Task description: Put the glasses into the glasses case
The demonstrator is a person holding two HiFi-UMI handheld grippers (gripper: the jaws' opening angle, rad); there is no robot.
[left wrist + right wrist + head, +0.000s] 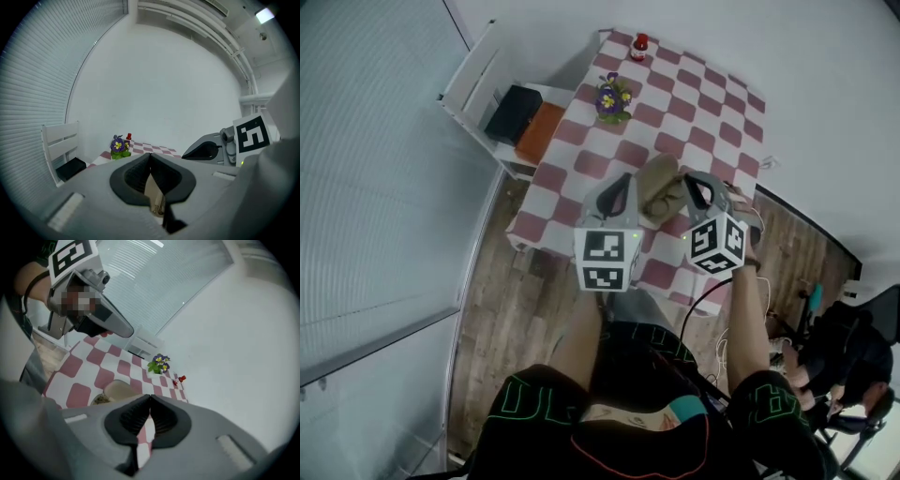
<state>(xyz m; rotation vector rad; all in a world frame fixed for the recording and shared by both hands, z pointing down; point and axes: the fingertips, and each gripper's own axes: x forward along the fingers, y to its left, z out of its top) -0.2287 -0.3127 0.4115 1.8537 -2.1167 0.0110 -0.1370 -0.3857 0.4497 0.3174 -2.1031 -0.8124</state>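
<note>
Left tool (621,190) and right tool (700,187), both closed, flank one glasses case (660,187).

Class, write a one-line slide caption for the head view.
Left gripper and right gripper, both shut, flank a glasses case on a checked table.

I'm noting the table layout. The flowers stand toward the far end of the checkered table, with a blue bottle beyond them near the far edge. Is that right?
Not quite: the bottle is red, not blue, as the head view shows. The rest holds: the flowers stand toward the far end of the checkered table, and the bottle is beyond them near the far edge.
</note>
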